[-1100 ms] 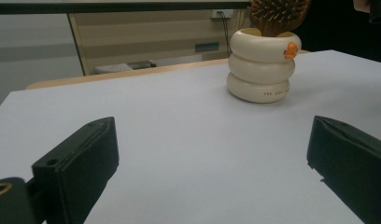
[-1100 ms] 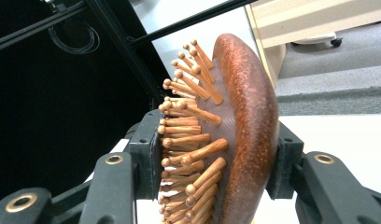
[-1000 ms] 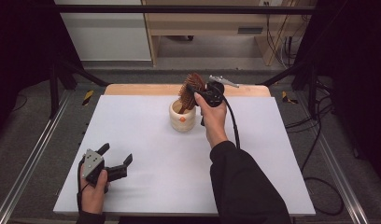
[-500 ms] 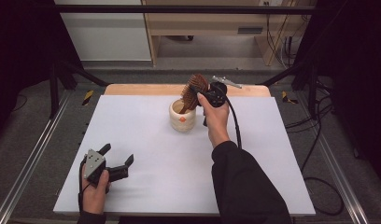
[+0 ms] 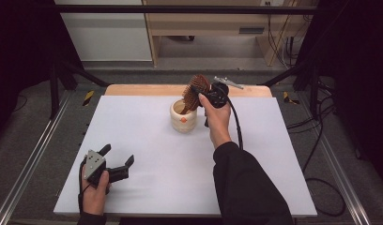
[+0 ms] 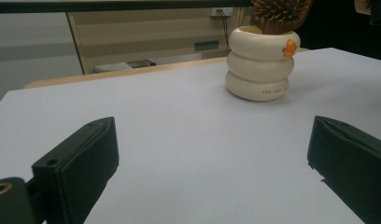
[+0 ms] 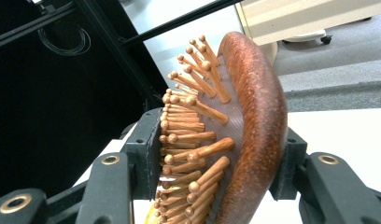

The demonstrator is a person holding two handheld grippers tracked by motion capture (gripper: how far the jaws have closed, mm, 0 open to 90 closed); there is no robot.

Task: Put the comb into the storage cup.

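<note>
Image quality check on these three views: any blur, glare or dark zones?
High view: soft overall, table evenly lit, surroundings near black. Left gripper view: cup sharp, jaws close up and soft. Right gripper view: hairbrush sharp, background blown bright at right, black at left.

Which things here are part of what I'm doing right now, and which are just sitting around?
In the job:
- hairbrush, clamped head-up in the right gripper
- cream cup, with the brush handle going down into it

Standing by:
- left gripper, open, resting on the white table, holding nothing
- shelf unit behind the table
</note>
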